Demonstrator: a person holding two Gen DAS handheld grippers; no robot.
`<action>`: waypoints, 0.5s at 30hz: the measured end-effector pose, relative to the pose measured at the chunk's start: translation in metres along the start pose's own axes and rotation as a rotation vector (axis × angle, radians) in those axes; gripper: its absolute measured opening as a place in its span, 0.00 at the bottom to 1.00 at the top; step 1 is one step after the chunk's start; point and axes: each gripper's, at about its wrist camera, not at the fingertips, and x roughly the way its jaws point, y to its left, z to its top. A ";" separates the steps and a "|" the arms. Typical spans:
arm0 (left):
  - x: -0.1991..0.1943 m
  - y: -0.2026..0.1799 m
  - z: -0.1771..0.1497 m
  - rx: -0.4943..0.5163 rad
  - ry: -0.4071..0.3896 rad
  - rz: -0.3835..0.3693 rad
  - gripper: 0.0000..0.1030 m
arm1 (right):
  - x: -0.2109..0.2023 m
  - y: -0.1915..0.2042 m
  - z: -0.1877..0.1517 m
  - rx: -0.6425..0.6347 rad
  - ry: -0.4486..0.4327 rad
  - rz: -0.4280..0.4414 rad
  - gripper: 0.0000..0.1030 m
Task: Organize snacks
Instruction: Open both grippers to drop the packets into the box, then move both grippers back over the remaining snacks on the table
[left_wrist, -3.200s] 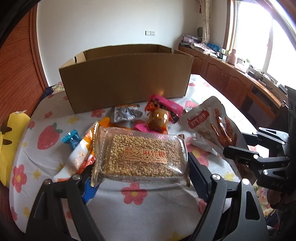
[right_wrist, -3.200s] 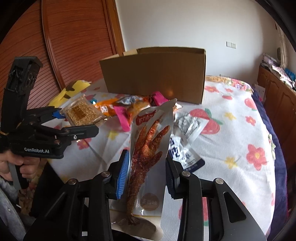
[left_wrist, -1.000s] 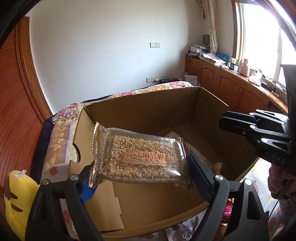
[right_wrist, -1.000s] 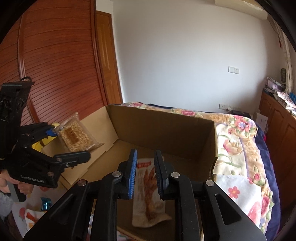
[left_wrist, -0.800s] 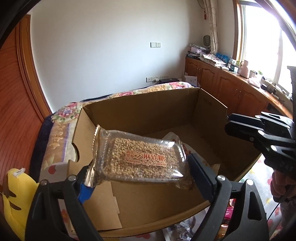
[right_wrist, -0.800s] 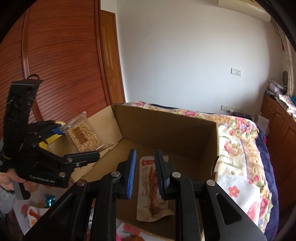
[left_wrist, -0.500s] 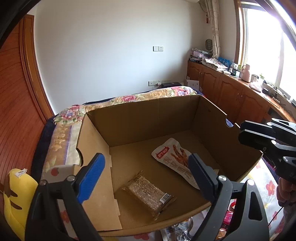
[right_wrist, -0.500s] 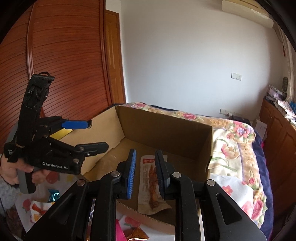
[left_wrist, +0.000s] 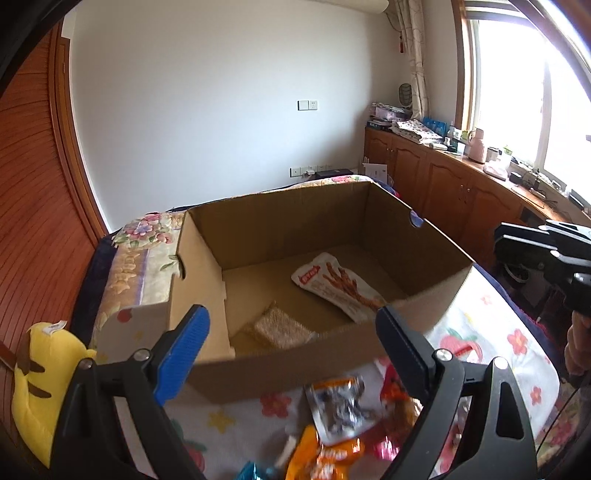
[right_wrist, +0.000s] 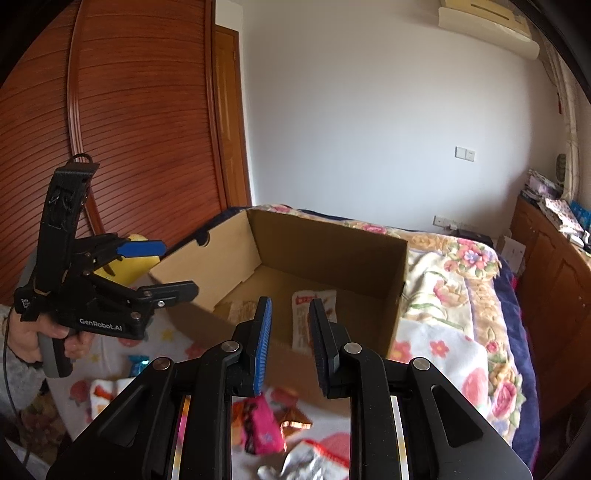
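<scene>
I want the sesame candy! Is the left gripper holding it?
No, the left gripper is open and empty; the sesame candy pack lies inside the cardboard box.

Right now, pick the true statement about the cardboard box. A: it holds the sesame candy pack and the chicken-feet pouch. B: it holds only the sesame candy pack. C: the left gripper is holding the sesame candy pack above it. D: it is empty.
A: in the left wrist view the sesame candy pack and the chicken-feet pouch both lie on the floor of the cardboard box, and the left gripper is open with nothing between its fingers.
</scene>
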 end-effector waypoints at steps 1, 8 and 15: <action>-0.004 0.000 -0.003 0.000 0.001 -0.003 0.90 | -0.004 0.001 -0.002 0.004 0.003 -0.001 0.19; -0.028 0.002 -0.036 -0.009 0.017 -0.014 0.90 | -0.036 0.008 -0.024 0.028 0.025 -0.029 0.23; -0.040 -0.004 -0.065 0.002 0.031 -0.008 0.89 | -0.053 0.011 -0.056 0.059 0.056 -0.049 0.34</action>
